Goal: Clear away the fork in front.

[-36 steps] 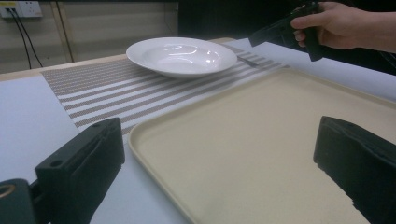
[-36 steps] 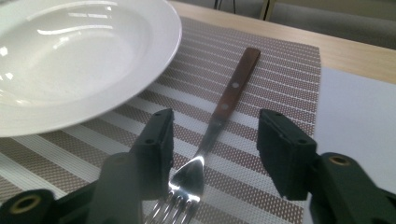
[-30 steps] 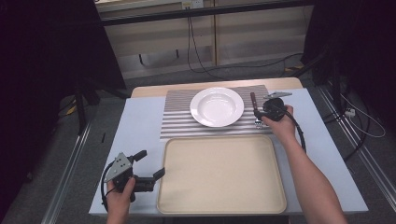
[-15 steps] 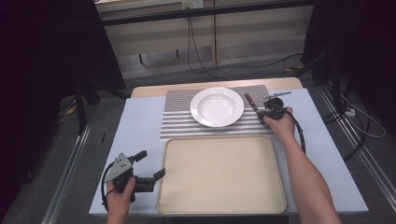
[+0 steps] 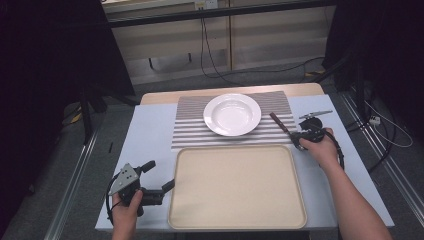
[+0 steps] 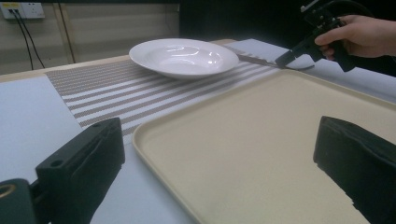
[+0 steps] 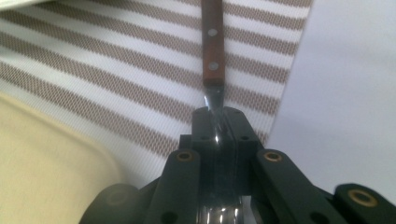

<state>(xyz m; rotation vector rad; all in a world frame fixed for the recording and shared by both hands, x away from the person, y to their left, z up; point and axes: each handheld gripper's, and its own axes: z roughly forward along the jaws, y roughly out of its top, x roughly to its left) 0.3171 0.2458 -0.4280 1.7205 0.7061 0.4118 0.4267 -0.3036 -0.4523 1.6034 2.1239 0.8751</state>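
Observation:
A piece of cutlery with a riveted wooden handle [image 7: 212, 42] points away over the striped placemat [image 7: 116, 70]. My right gripper [image 7: 218, 122] is shut on its metal neck. In the high view that right gripper [image 5: 296, 136] sits just past the far right corner of the beige tray [image 5: 235, 185], and the handle [image 5: 278, 121] slants up toward the white plate [image 5: 232, 114]. My left gripper [image 5: 159, 175] rests open at the tray's left edge with nothing between its jaws. In the left gripper view, its jaws frame the tray [image 6: 261, 121], the plate [image 6: 183, 56] and the right gripper [image 6: 285, 59].
The placemat [image 5: 190, 130] lies across the back of the pale blue table [image 5: 150, 135], under the plate. The tray has a raised rim and nothing on it. Cables trail on the floor behind the table. A cable hangs from the right hand.
The right hand has drawn back toward the tray's far right corner and a little to the right, carrying the cutlery with it. The left hand has stayed put.

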